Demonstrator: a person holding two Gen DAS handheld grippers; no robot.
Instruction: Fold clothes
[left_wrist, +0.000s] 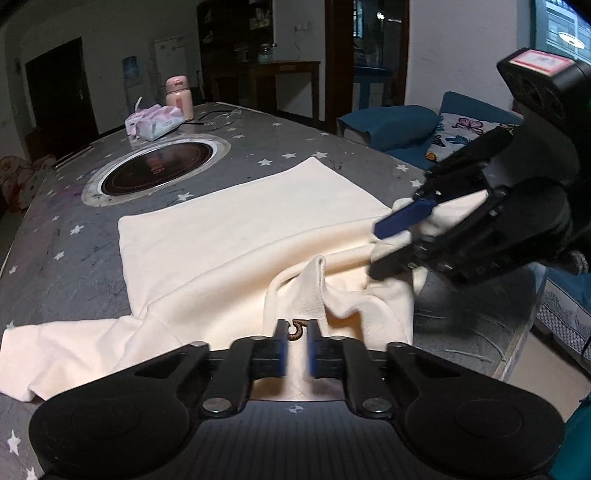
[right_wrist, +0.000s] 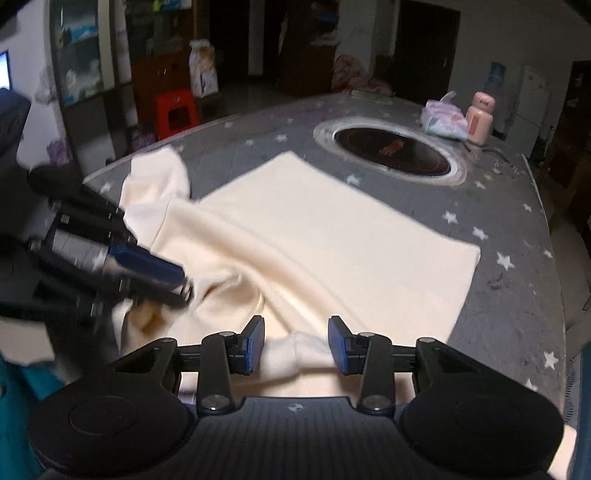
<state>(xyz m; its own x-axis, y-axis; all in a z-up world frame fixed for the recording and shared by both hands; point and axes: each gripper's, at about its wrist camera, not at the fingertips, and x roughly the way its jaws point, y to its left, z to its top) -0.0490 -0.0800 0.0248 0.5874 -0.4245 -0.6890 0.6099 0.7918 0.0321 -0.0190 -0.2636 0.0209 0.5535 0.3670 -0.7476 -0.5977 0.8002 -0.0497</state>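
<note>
A cream garment (left_wrist: 236, 236) lies spread on the grey star-patterned table (left_wrist: 74, 206), flat at its far end and bunched near me. My left gripper (left_wrist: 297, 345) has its blue pads close together on a raised fold of the cloth. It also shows in the right wrist view (right_wrist: 173, 282), low on the garment's crumpled left part. My right gripper (right_wrist: 296, 345) is open, with a rolled bit of cream cloth (right_wrist: 295, 350) lying between its pads. In the left wrist view the right gripper (left_wrist: 388, 247) sits over the garment's right edge.
A round black cooktop (left_wrist: 159, 168) is set into the table beyond the garment. A tissue pack (left_wrist: 153, 122) and a pink bottle (left_wrist: 179, 96) stand at the far end. A blue sofa (left_wrist: 424, 125) is to the right, a red stool (right_wrist: 175, 110) on the floor.
</note>
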